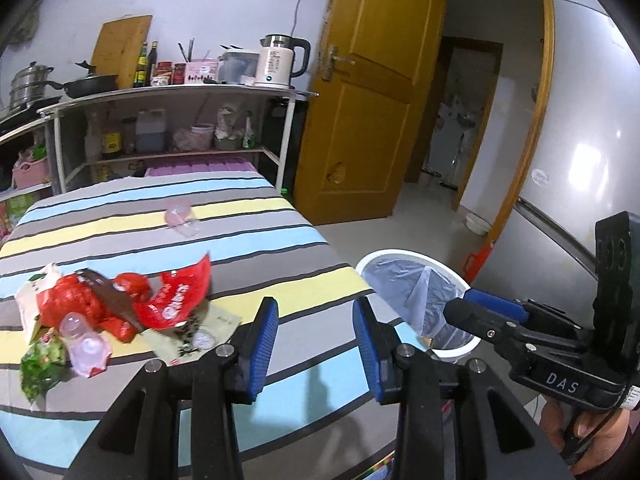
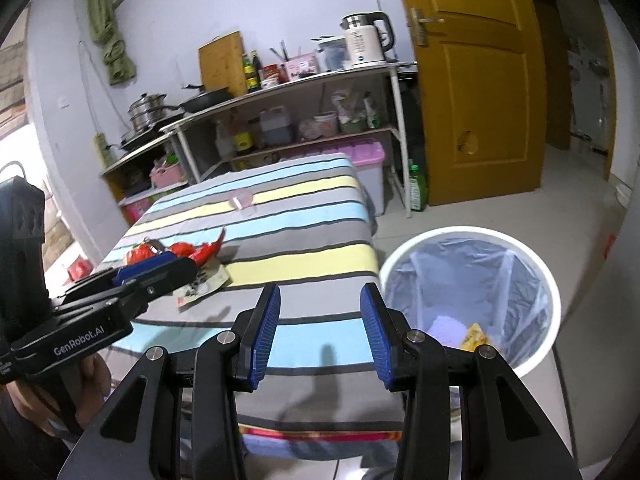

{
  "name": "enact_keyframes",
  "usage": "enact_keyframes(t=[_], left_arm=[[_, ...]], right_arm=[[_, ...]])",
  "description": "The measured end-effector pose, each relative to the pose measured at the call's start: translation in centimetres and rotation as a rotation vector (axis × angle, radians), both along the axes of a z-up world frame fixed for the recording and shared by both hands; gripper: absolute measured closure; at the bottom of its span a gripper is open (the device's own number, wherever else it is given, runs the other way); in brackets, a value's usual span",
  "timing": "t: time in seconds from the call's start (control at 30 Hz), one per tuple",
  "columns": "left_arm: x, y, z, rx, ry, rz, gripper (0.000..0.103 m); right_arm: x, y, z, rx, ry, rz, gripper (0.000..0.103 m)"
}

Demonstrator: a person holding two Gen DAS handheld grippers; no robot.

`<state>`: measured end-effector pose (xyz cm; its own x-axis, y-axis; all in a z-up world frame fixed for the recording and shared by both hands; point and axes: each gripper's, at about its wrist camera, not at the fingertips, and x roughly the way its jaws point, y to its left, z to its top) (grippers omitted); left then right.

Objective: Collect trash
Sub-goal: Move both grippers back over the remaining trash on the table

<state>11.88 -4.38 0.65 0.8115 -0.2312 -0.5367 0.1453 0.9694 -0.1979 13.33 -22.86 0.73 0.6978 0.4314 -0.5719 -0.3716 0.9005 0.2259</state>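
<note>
A pile of trash lies on the striped table [image 1: 256,248]: a red torn wrapper [image 1: 176,300], a red net bag [image 1: 80,300], small clear plastic cups [image 1: 86,344], a green packet [image 1: 42,360] and a flat paper packet [image 1: 204,328]. One crumpled clear cup [image 1: 180,216] lies alone farther back. My left gripper [image 1: 316,320] hangs open and empty over the table's near edge, right of the pile. My right gripper [image 2: 320,312] is also open and empty, between the table and the white bin [image 2: 472,296]. The bin is lined with a clear bag and holds a yellow wrapper [image 2: 474,338].
A metal shelf unit [image 1: 172,92] with a kettle, bottles, pots and jars stands behind the table. A yellow wooden door [image 1: 372,92] stands open to the right, with a grey fridge [image 1: 580,160] beyond the bin. A purple-lidded storage box [image 2: 368,160] and a green bottle [image 2: 418,188] stand on the floor.
</note>
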Motion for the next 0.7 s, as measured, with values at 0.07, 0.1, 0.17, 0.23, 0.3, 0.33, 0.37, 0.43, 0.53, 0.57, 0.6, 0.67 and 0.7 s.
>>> enact_keyframes(t=[0.07,0.1,0.17,0.23,0.3,0.33,0.37,0.43,0.53,0.57,0.6,0.67,0.7], left_arm=[[-0.5,0.5,0.0,0.014,-0.008,0.017,0.065],[-0.8,0.8,0.0,0.017,-0.009,0.025,0.065],[-1.1,1.4,-0.1,0.02,-0.008,0.036,0.065],[-1.5,1.9,-0.2,0.026,-0.009,0.048,0.065],[-1.9,2.6,-0.3,0.023,-0.01,0.056,0.065],[-2.2,2.9,-0.3,0.021,-0.01,0.06,0.065],[-2.5,3.3,-0.4,0.02,-0.011,0.066,0.065],[-3.0,3.7,-0.5,0.022,-0.012,0.075,0.065],[-3.7,4.5,-0.8,0.023,-0.01,0.089,0.065],[-4.0,4.9,-0.9,0.023,-0.009,0.099,0.065],[-4.2,5.2,-1.0,0.023,-0.009,0.103,0.065],[-4.8,5.9,-1.2,0.028,-0.009,0.123,0.065],[-5.0,6.2,-1.2,0.031,-0.009,0.131,0.065]], right_arm=[[-0.1,0.5,0.0,-0.006,0.001,0.012,0.06],[-0.1,0.7,0.0,-0.008,0.001,0.017,0.06],[-0.2,1.2,0.0,-0.01,0.003,0.027,0.06],[-0.4,1.8,-0.1,-0.012,0.004,0.039,0.06],[-0.5,2.2,-0.1,-0.014,0.006,0.051,0.06],[-0.6,2.6,-0.2,-0.017,0.007,0.061,0.06],[-0.8,2.8,-0.2,-0.018,0.007,0.067,0.06],[-0.9,3.6,-0.3,-0.017,0.009,0.085,0.06],[-1.3,4.7,-0.5,-0.022,0.011,0.113,0.06],[-1.3,5.0,-0.5,-0.024,0.013,0.12,0.06],[-1.3,5.4,-0.6,-0.026,0.015,0.128,0.06],[-1.4,6.2,-0.8,-0.03,0.02,0.15,0.06],[-1.5,6.6,-1.0,-0.032,0.021,0.161,0.06]])
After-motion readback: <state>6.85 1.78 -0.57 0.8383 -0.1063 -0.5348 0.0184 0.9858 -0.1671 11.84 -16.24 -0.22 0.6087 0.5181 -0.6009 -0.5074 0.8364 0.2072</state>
